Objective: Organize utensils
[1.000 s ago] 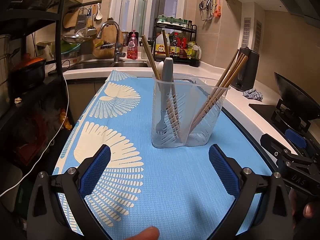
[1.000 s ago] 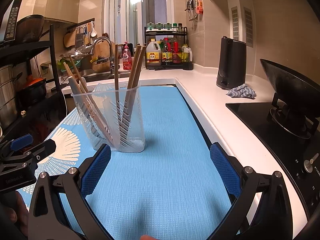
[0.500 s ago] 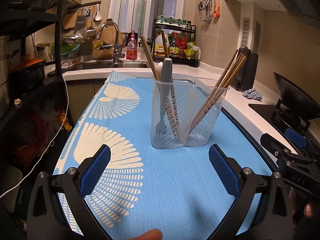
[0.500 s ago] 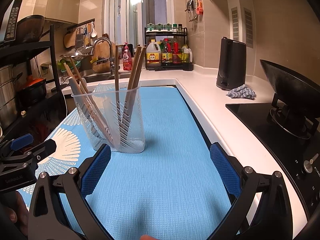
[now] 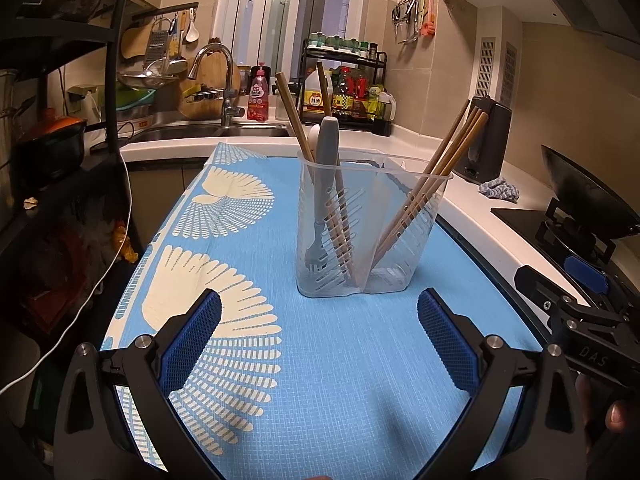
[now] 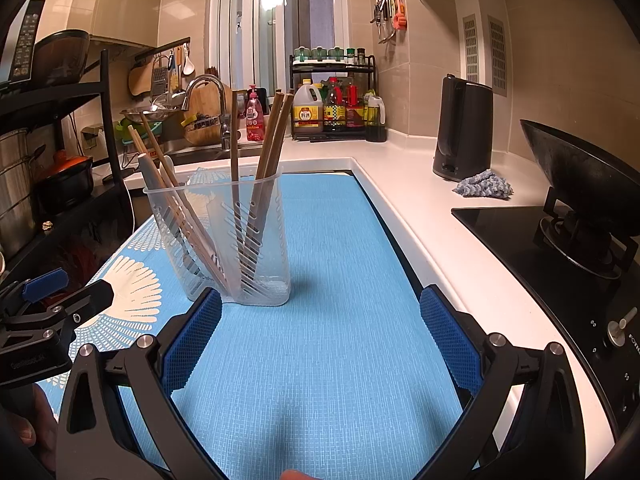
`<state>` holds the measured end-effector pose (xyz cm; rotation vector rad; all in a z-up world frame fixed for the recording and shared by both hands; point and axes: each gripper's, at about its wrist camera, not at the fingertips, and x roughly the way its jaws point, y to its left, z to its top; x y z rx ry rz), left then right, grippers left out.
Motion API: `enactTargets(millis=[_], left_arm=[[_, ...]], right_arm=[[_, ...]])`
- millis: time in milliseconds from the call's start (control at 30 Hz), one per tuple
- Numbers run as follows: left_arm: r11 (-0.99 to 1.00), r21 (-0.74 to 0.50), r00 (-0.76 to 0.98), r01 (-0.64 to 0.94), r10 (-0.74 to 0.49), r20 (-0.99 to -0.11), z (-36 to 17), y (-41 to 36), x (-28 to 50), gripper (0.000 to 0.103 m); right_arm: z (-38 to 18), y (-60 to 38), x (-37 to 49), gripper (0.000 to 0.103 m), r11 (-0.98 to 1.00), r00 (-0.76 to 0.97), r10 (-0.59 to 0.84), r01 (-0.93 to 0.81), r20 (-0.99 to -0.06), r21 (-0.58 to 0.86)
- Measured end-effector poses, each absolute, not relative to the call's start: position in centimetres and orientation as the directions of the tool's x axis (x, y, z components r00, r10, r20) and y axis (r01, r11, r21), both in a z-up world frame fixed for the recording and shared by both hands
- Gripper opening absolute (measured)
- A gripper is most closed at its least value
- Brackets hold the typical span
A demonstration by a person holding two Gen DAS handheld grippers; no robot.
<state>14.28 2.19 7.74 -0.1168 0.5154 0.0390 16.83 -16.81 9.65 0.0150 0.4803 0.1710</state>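
A clear plastic utensil holder (image 5: 370,232) (image 6: 224,240) with two compartments stands upright on the blue mat (image 5: 320,360). Its left compartment holds a grey fork (image 5: 322,184), a pale utensil handle and two wooden chopsticks (image 5: 298,120). The right compartment holds three wooden chopsticks (image 5: 440,164) (image 6: 272,148) that lean outward. My left gripper (image 5: 320,336) hovers open over the mat, short of the holder, with nothing between its blue pads. My right gripper (image 6: 320,336) is open and empty too, to the right of the holder. Each wrist view shows the other gripper at its edge.
A sink with a tap (image 5: 224,92) and a bottle rack (image 5: 344,92) line the back counter. A black kettle (image 6: 464,128) and a blue cloth (image 6: 484,186) sit on the white counter at right, beside a stove with a wok (image 6: 580,184). A dark shelf unit (image 5: 52,120) stands left.
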Motion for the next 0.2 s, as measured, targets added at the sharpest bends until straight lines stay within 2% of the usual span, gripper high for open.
enactTargets(millis=[200], left_arm=[[0.993, -0.092, 0.867, -0.075, 0.019, -0.498, 7.7, 2.22, 14.38, 0.095]], right_arm=[[9.64, -16.8, 16.83, 0.098, 0.986, 0.873, 0.167, -0.16, -0.458, 0.054]])
